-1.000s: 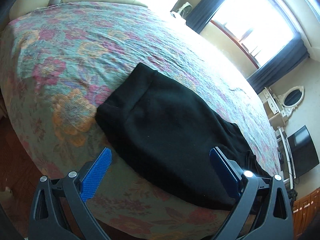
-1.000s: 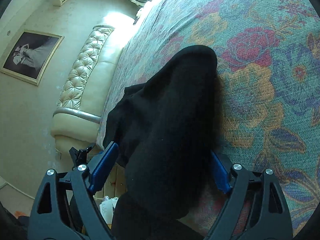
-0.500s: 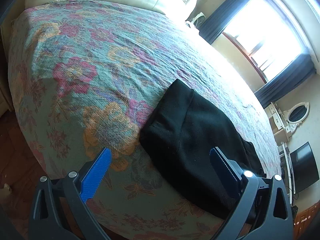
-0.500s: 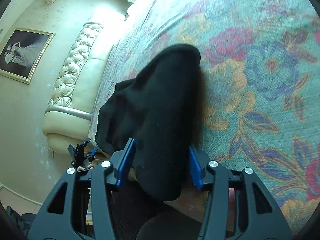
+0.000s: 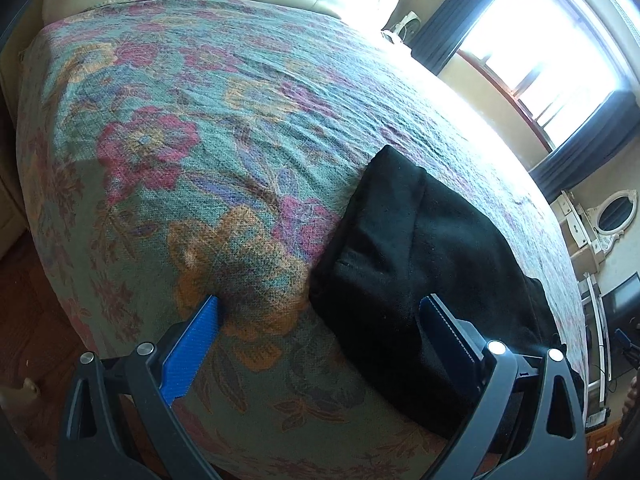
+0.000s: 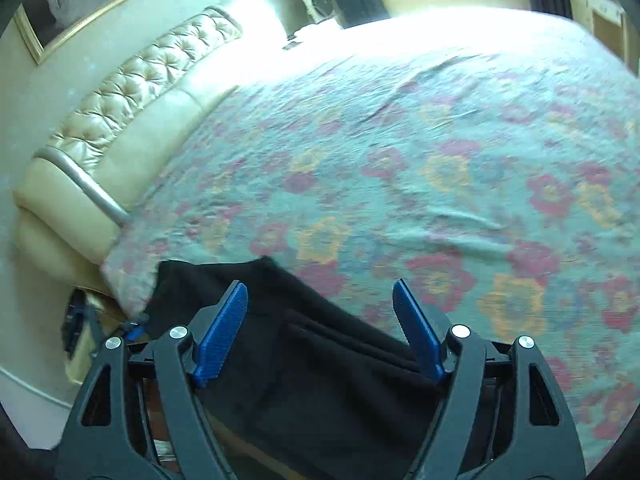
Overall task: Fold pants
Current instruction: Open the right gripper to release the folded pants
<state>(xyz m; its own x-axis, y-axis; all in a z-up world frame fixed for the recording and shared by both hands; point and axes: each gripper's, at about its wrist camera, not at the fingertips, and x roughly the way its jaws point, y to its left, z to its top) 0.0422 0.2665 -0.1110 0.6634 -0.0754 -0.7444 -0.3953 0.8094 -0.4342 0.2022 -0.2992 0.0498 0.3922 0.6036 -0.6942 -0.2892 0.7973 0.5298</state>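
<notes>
The black pants [image 5: 420, 264] lie folded into a thick rectangle near the front edge of the bed with the floral cover [image 5: 200, 140]. My left gripper [image 5: 320, 320] is open and empty, just above the pants' left end, its right pad over the black cloth. In the right wrist view the pants [image 6: 320, 360] lie under my right gripper [image 6: 320, 304], which is open and empty above them. That view is blurred by motion.
A cream tufted headboard [image 6: 132, 92] runs along the bed's left side. A bright window with dark curtains [image 5: 540, 60] is beyond the bed. A dresser with an oval mirror [image 5: 612, 216] and a dark screen stand at the far right. The wooden floor [image 5: 24, 300] is below the bed edge.
My right gripper has opened wider, let the pants go and lifted and turned to look across the bed. My left gripper has shifted left, towards the pants' end.
</notes>
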